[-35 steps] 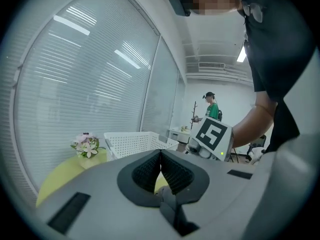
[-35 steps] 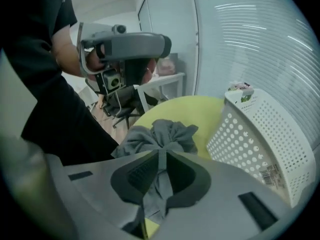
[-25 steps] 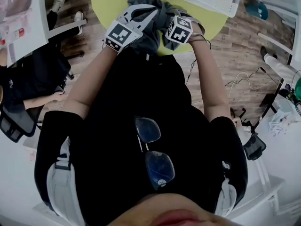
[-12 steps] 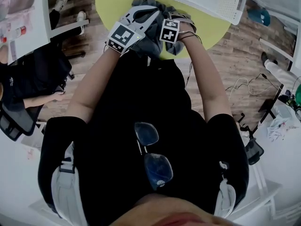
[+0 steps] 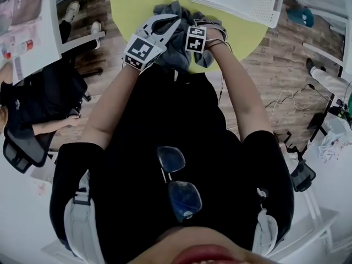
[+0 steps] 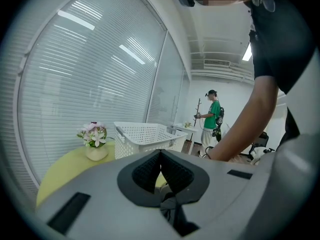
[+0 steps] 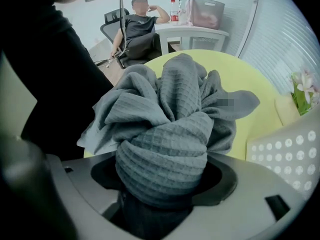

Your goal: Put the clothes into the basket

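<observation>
Fingers on clothes (image 7: 175, 99); basket (image 5: 242, 4) step not begun.
Left gripper (image 6: 160, 154) pinches cloth; right gripper's (image 7: 165, 173) wide jaws, just closing, straddle a fold.

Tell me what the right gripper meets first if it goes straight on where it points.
The grey cloth: it already bulges between the right gripper's wide jaws, which have just been closing a little. Beneath it, probably, the yellow-green table.

Wood-plank floor (image 5: 264, 76), slatted window blinds (image 6: 90, 84), white ceiling (image 6: 215, 29), office chair (image 5: 19, 147).
</observation>
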